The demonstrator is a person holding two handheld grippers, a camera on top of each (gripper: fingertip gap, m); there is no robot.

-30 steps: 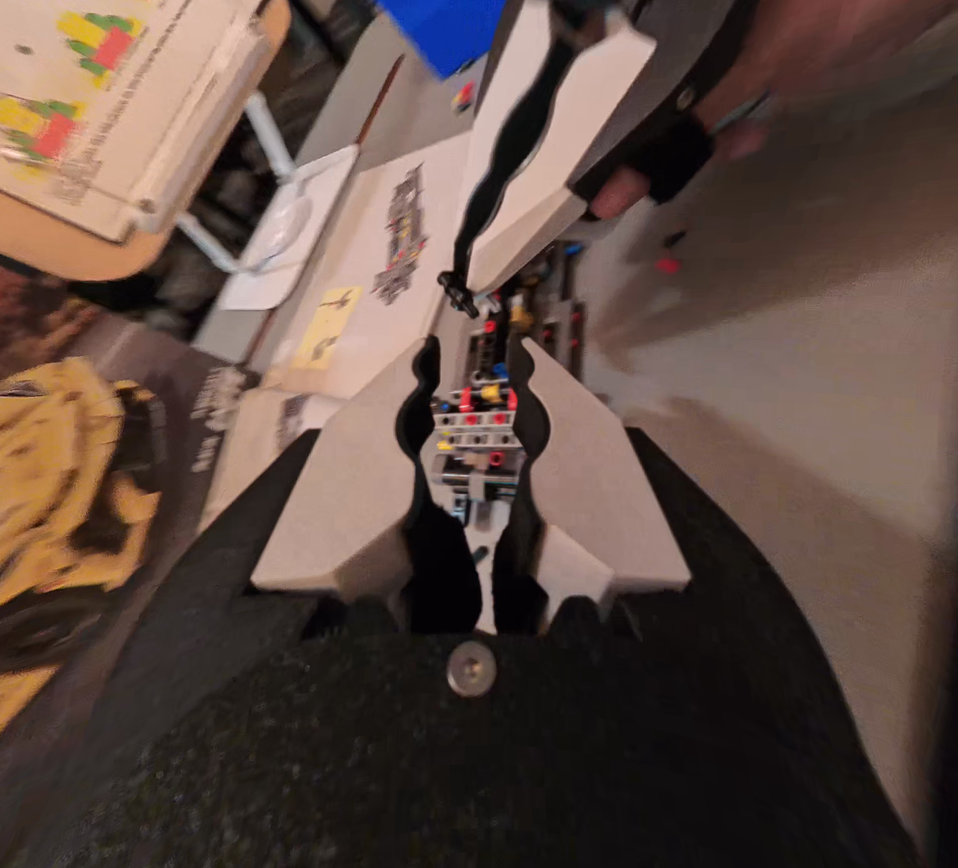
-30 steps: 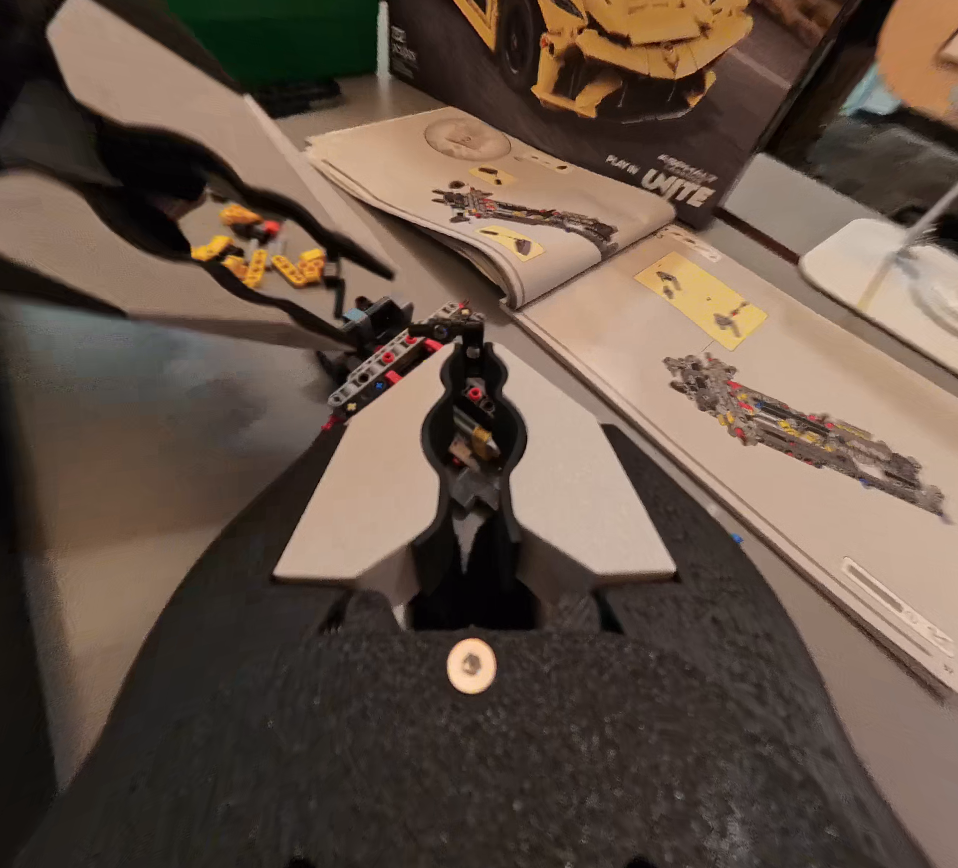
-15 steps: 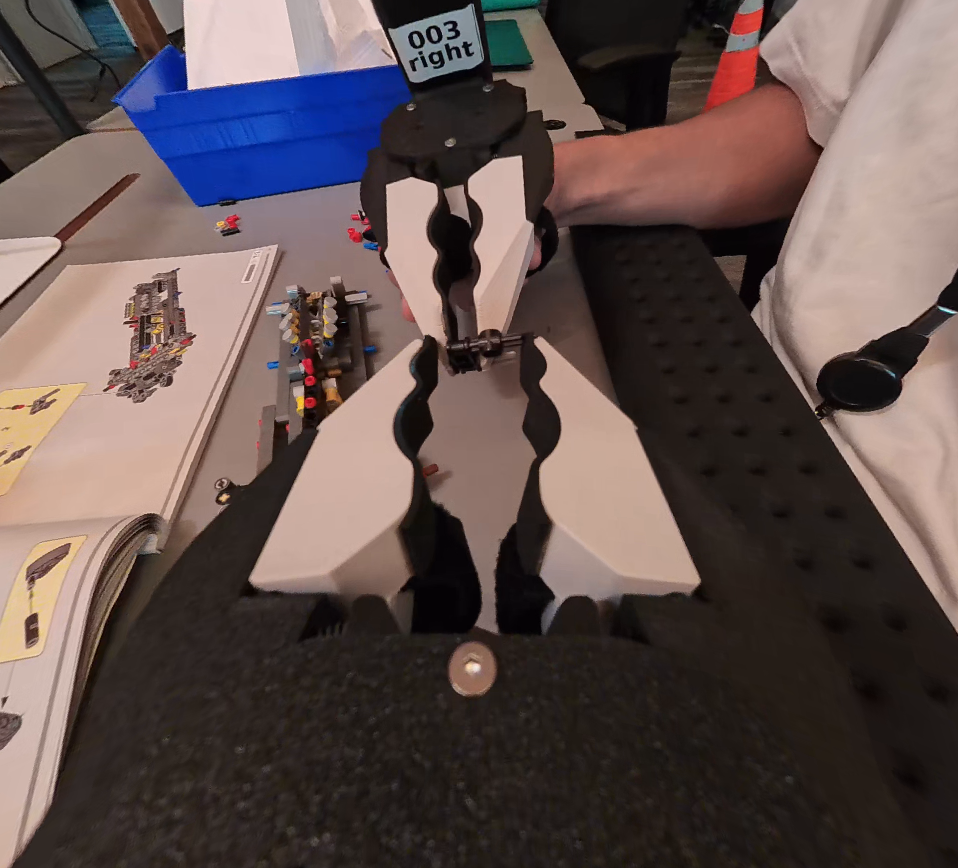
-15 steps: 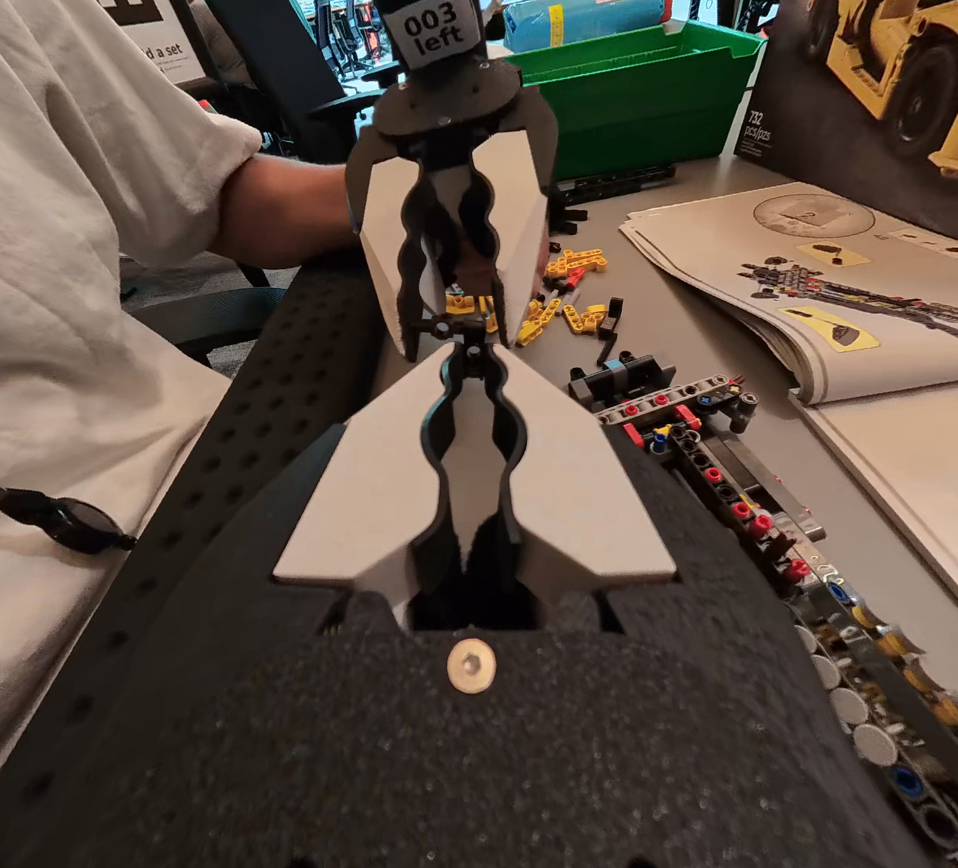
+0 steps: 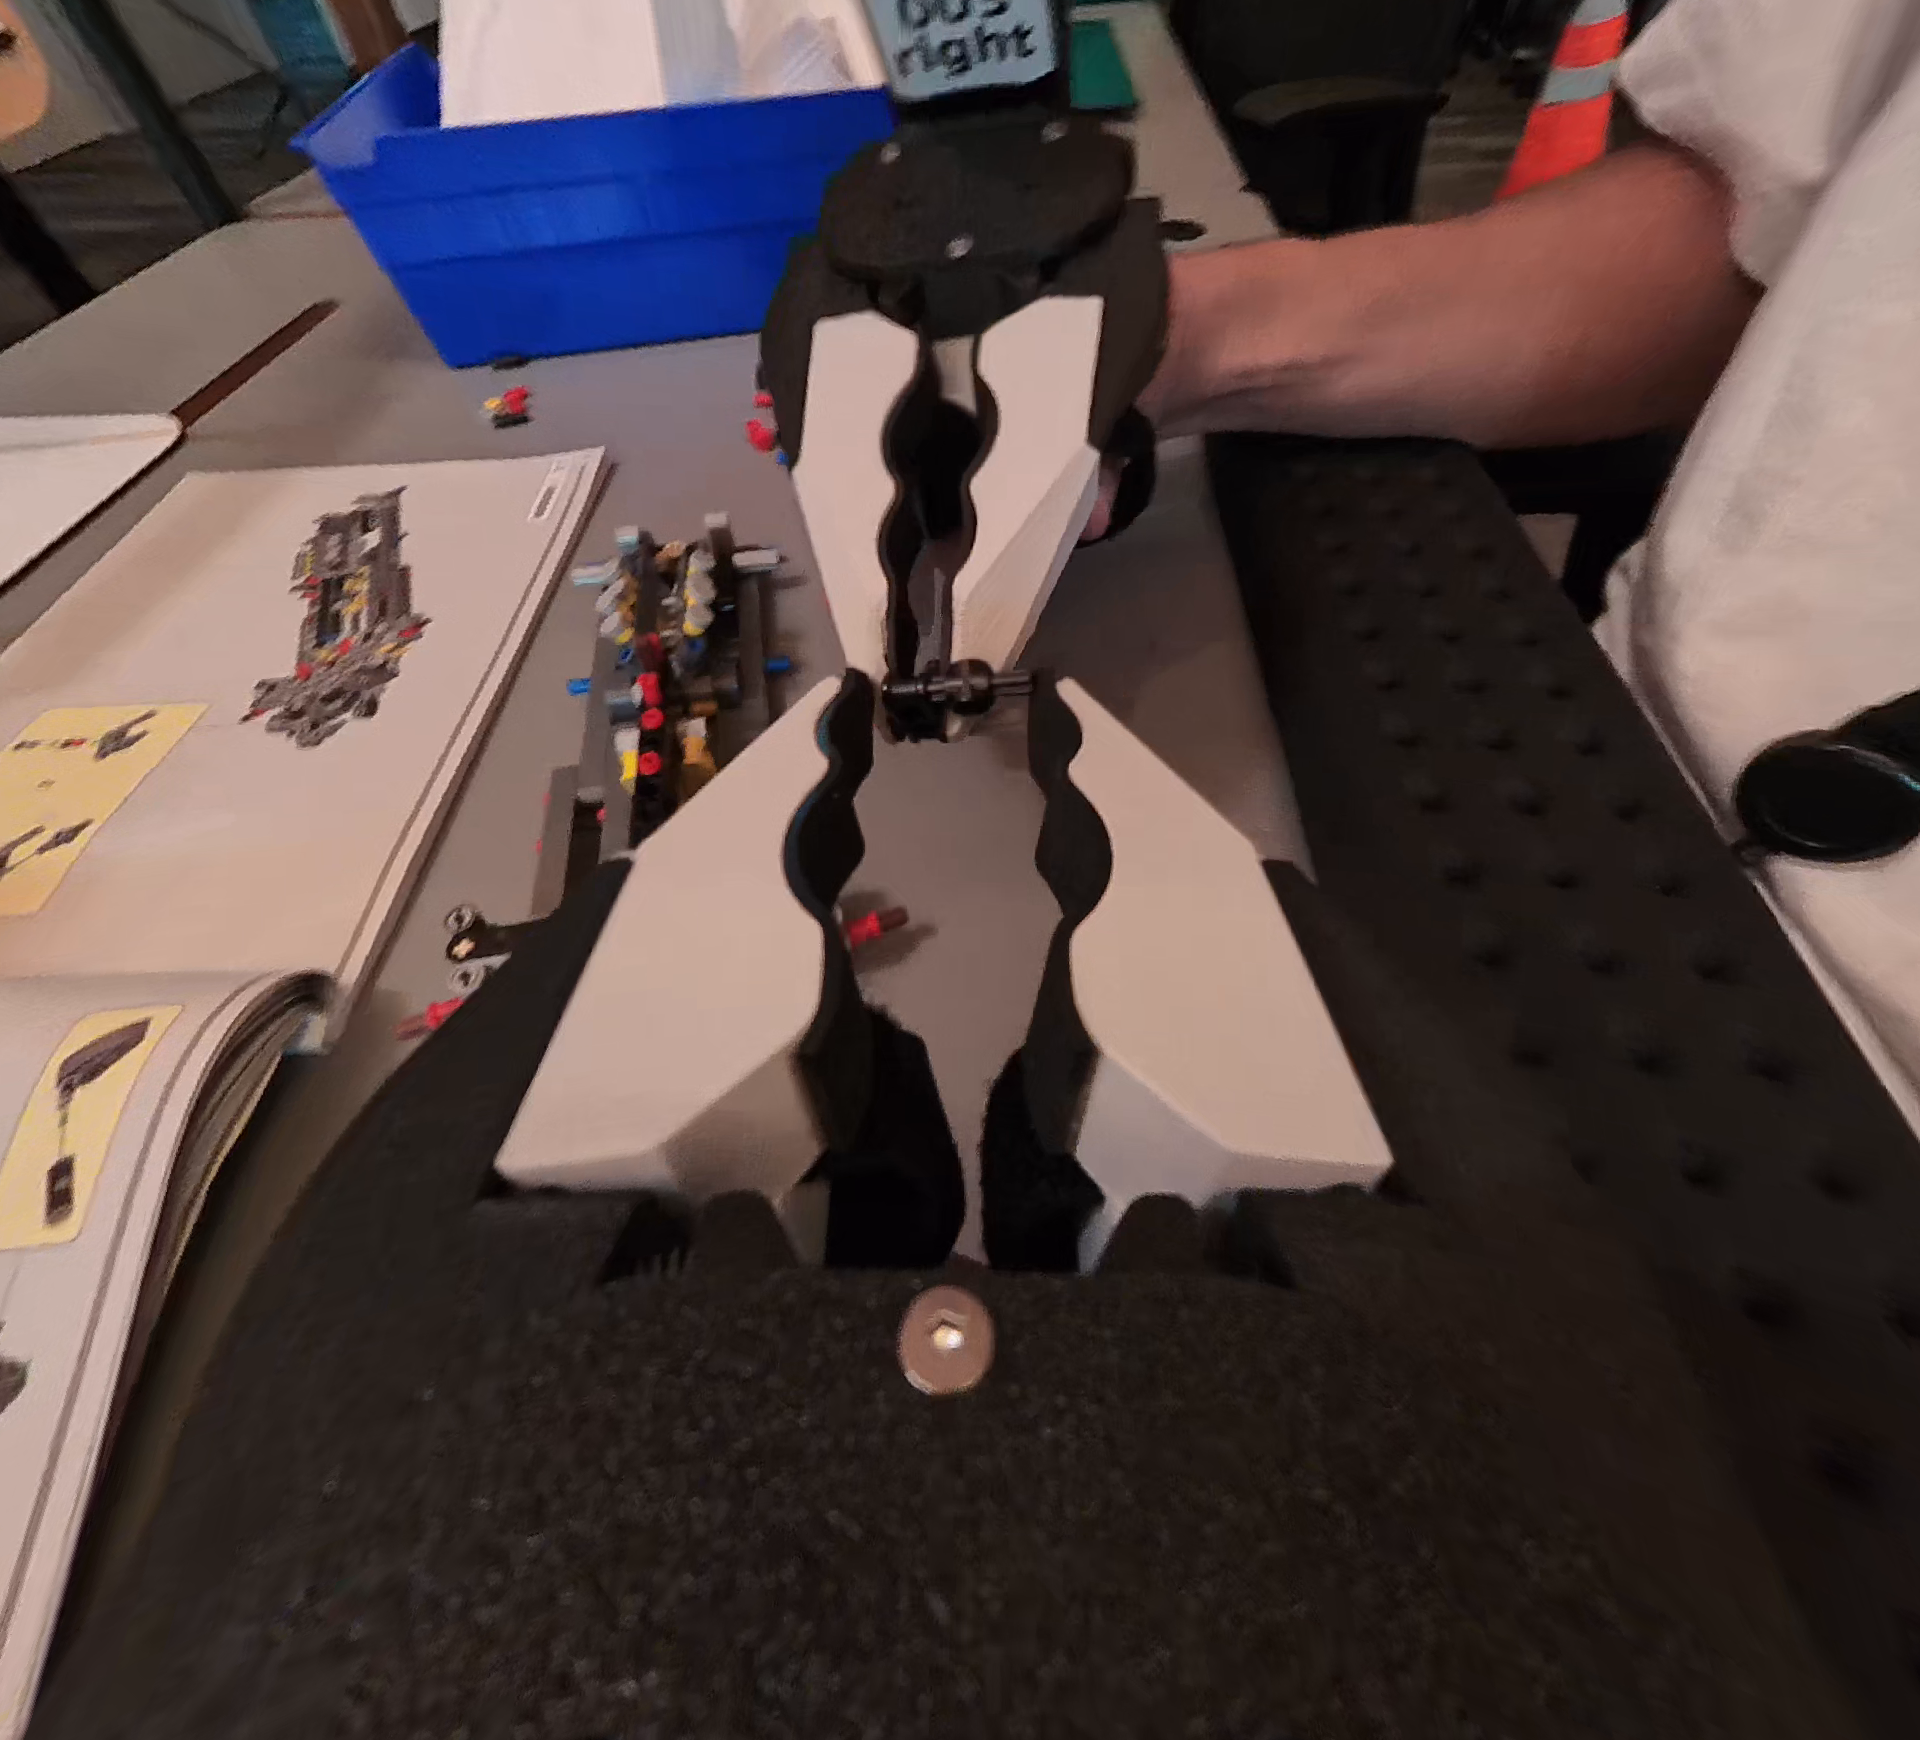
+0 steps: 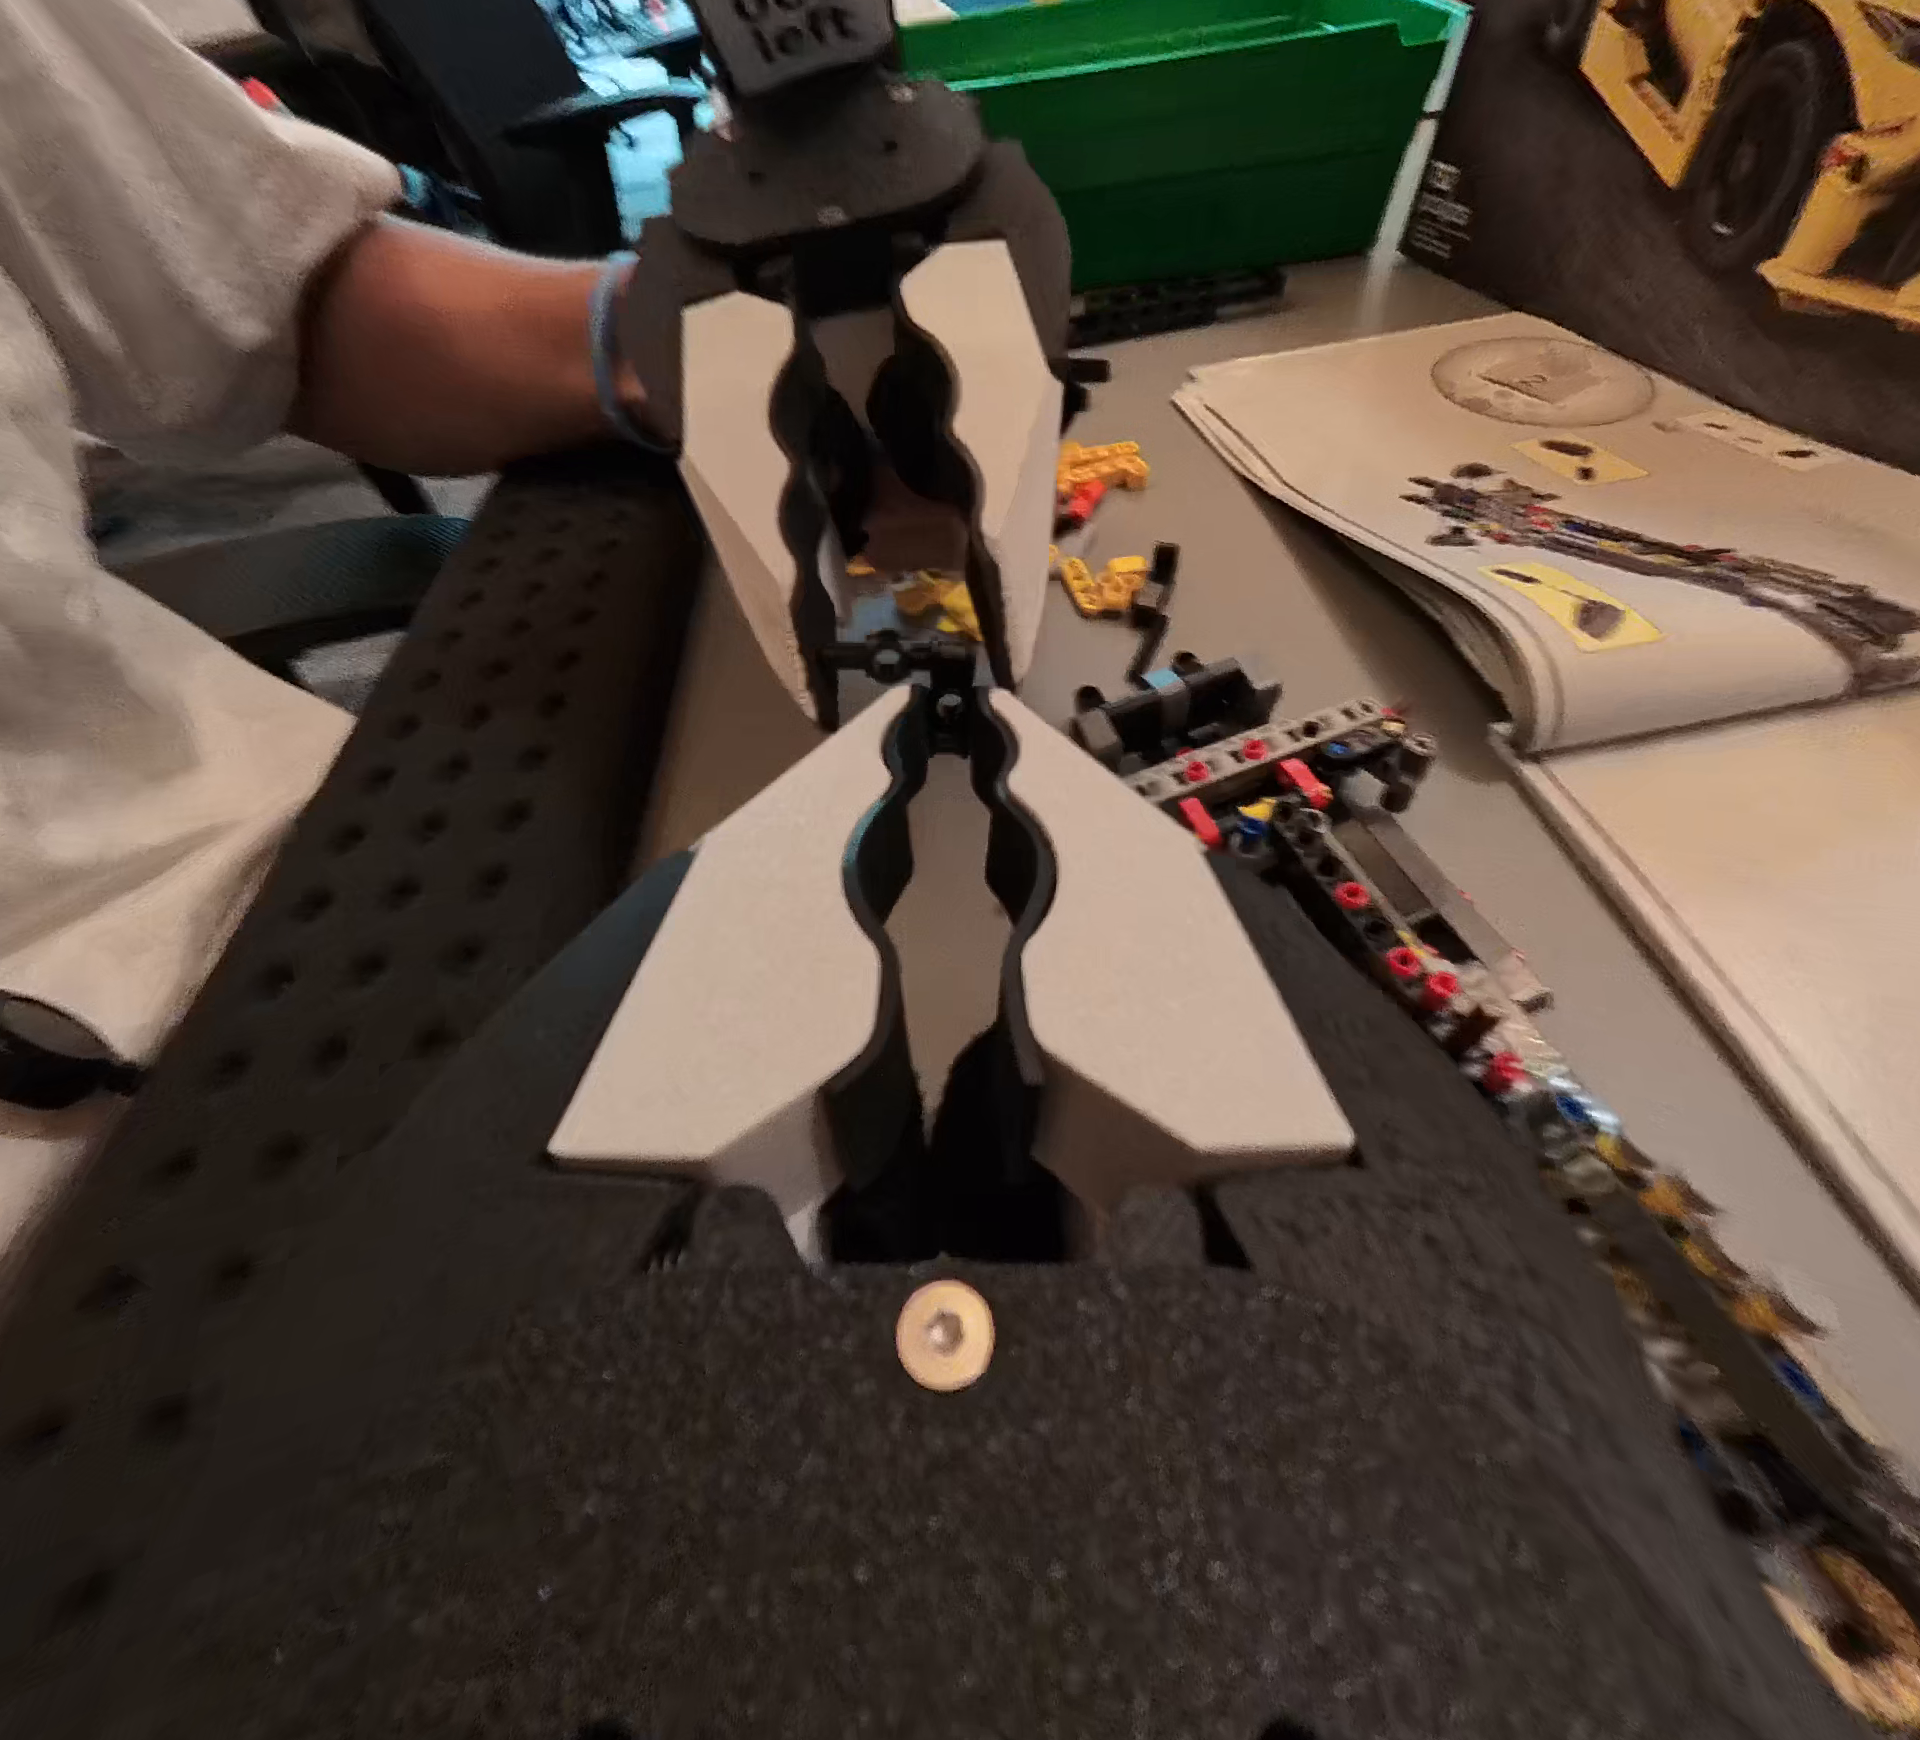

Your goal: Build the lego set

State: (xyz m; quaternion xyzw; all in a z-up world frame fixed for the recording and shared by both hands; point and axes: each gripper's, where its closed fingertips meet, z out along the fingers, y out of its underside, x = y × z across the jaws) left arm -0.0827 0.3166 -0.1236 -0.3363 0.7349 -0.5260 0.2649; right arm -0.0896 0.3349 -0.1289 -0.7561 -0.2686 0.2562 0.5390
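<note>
Grey tabletop (image 5: pixel 1122 630) fills both wrist views, with storage bins, a traffic cone and office chairs in the room behind. Taking the long lego chassis (image 6: pixel 1351 859) as the landmark: an open instruction booklet (image 6: pixel 1558 547) lies just beyond it beside the yellow-car box (image 6: pixel 1714 80), a scatter of yellow beams (image 6: pixel 1101 573) sits near its far end before the green bin (image 6: pixel 1195 101), and in the left wrist view loose red pins (image 5: pixel 876 923) lie beside it, with the blue bin (image 5: pixel 582 236) well behind. Both tools meet in the air just off the chassis, on the person's side, above a black padded mat (image 5: pixel 1507 755). The right gripper (image 6: pixel 943 724) has its jaws drawn narrow and pinches a small black connector piece (image 6: pixel 943 703) at the very tips, apparently to hold it steady for the other tool. The left gripper (image 5: pixel 951 703) stands wide, its fingertips (image 5: pixel 847 703) flanking the black pin assembly (image 5: pixel 951 688), which juts sideways from the right tool's tips; whether either pad touches it cannot be told. The facing pose suggests a handover or a mid-air joining of two tiny parts. The piece looks like a short dark axle with collars, crossed by a second stub. The chassis is a grey-black beam frame studded with red, blue and yellow pins, clearly only partly built.
</note>
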